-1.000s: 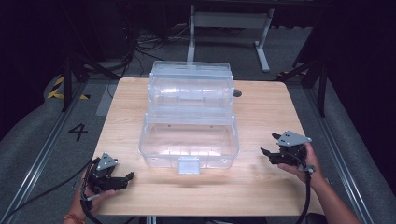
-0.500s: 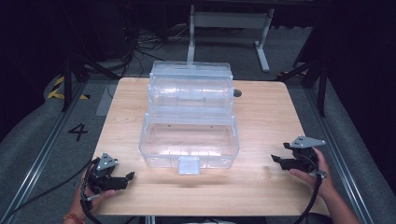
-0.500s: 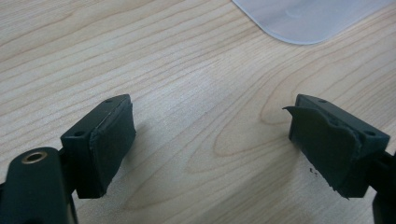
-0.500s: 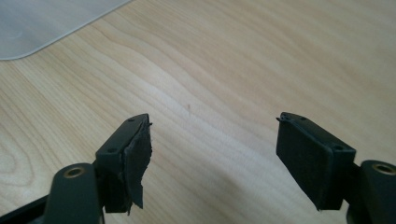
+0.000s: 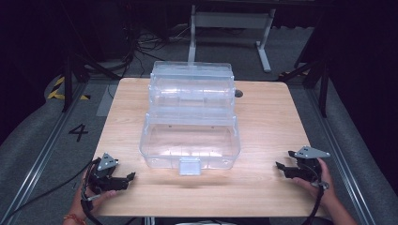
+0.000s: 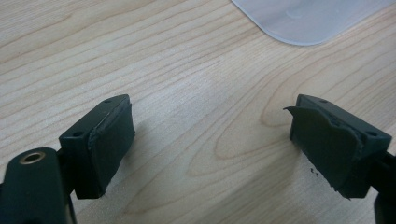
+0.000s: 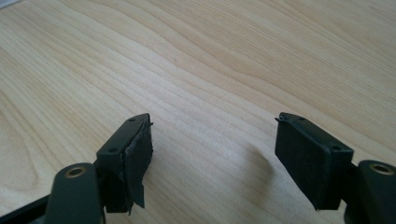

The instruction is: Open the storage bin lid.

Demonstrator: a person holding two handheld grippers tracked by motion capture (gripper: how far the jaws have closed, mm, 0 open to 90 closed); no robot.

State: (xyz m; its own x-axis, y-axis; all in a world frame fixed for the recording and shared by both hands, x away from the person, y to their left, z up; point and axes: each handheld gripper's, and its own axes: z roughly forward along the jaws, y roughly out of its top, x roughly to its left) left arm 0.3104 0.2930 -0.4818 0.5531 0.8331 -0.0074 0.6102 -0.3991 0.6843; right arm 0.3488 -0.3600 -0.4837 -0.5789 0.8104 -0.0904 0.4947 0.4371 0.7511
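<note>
A clear plastic box [image 5: 190, 140] stands open at the middle of the wooden table [image 5: 267, 122], its lid [image 5: 191, 84] tipped back toward the far edge. The base looks empty: only the wood grain shows through its clear floor. Whether anything lies in the lid's ribbed sections cannot be told. The box's long axis runs left to right across the table, and its latch tab [image 5: 189, 165] points at the person's side. A small dark round thing [image 5: 238, 93], too small to tell what, sits on the table just beside the lid's right end. The left gripper [image 5: 123, 178] rests at the near left corner of the table, near the box's front left corner, its jaws wide apart with nothing between them; in the left gripper view a rounded corner of the box [image 6: 308, 18] shows ahead over bare wood. The right gripper [image 5: 282, 168] is low at the near right, well apart from the box, jaws likewise spread and empty, pointing left. Cables [image 5: 141, 42] and a metal stand [image 5: 230, 21] lie on the dark floor beyond the table.
</note>
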